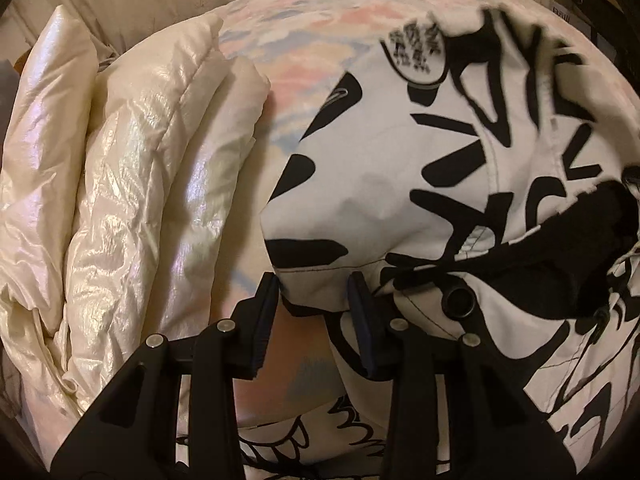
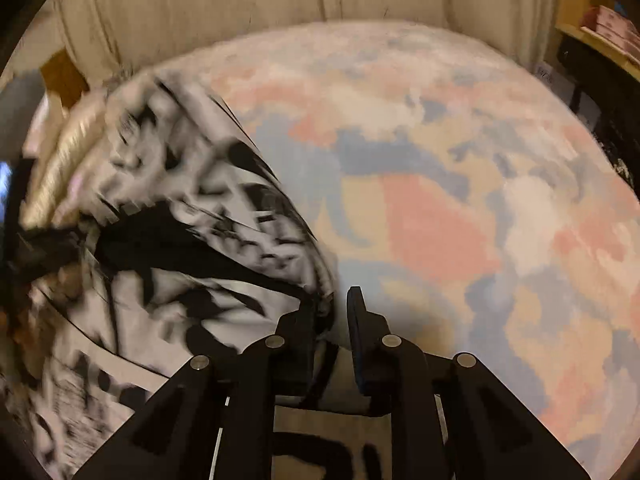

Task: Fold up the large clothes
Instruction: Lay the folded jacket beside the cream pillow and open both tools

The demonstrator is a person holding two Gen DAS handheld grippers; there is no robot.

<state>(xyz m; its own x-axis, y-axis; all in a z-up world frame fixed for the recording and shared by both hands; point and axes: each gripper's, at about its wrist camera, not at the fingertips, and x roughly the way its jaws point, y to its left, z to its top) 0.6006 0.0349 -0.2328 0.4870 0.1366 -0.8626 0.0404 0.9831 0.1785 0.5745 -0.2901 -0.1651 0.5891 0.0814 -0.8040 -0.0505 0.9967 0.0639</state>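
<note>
Jacket (image 1: pixel 400 184) lettering blurred, prob. unreadable.

Motion blurs the printed jacket (image 2: pixel 168 240) in the right wrist view.

Warm indoor light falls on the bed (image 2: pixel 460 220) below me, its cover blotched in pink, blue and cream. Beige curtains (image 2: pixel 240 4) hang behind it. Dark shelving (image 2: pixel 596 68) stands at the right edge of my view.
</note>
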